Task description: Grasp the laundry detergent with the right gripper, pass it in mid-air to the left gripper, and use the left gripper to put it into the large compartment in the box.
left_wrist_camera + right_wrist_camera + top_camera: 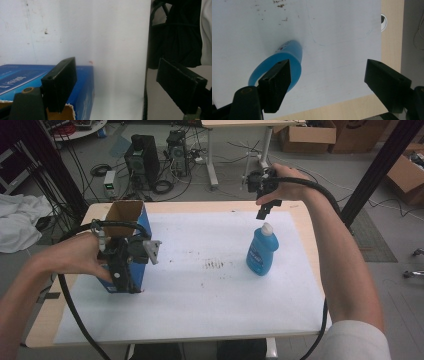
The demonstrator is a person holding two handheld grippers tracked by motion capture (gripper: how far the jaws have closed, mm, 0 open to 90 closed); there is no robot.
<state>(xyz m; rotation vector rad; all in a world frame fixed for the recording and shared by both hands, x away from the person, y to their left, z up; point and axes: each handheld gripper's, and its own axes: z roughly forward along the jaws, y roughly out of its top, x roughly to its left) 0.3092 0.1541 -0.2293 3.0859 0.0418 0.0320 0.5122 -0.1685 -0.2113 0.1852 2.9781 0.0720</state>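
A tall blue cardboard box (141, 222) with an open top stands at the left of the table. My left gripper (125, 281) is held against its front side. In the left gripper view that gripper (115, 75) is open; its left jaw overlaps the box's (22, 77) torn upper edge, and the other jaw hangs over white paper. A blue bottle (261, 254) with a white cap stands right of centre. My right gripper (262, 211) hovers just above the cap, pointing down. It (327, 72) is open, with the bottle (293, 53) below its left jaw.
White paper (200, 290) covers most of the wooden table (306, 227), with brown stains (215, 265) in the middle. A cable hole (384, 22) sits in the bare wood beyond the paper. Computers, cables and cardboard boxes stand on the floor behind the table.
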